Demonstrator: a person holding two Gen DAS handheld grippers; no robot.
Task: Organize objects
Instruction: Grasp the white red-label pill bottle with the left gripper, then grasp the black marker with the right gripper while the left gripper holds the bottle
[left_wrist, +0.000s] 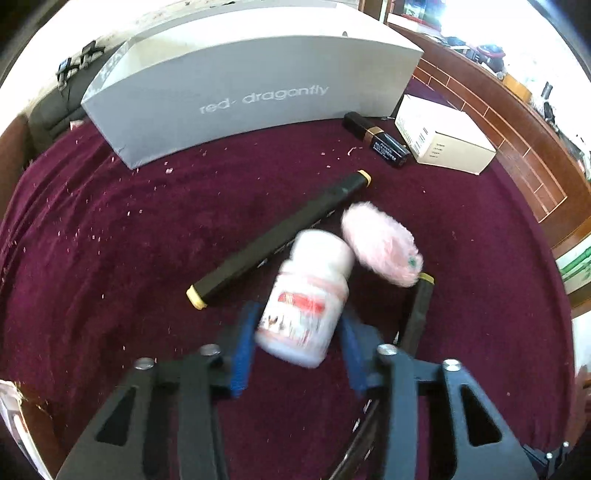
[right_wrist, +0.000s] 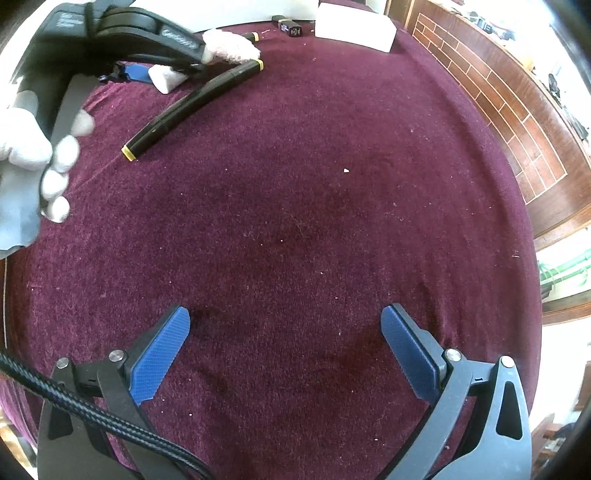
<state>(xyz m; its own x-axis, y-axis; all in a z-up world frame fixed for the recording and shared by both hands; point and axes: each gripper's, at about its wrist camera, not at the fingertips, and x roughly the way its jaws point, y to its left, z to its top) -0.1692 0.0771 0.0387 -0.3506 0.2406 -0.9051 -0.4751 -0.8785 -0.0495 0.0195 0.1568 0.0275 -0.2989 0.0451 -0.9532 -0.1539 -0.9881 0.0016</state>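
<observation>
A dark maroon cloth (right_wrist: 314, 184), flecked with pale crumbs, covers the table, with red-brown wooden panelling (right_wrist: 517, 110) beyond its edge. On it lie two black markers with yellow ends (left_wrist: 277, 240) (left_wrist: 419, 314), one pink fluffy puff (left_wrist: 380, 249), one black lipstick tube (left_wrist: 376, 140), one grey shoebox (left_wrist: 251, 92) and one small white carton (left_wrist: 443, 136). The left gripper (left_wrist: 295, 343) has its blue pads against the sides of a single white bottle (left_wrist: 306, 310), while the right gripper (right_wrist: 284, 354) hangs wide open and empty over bare cloth.
</observation>
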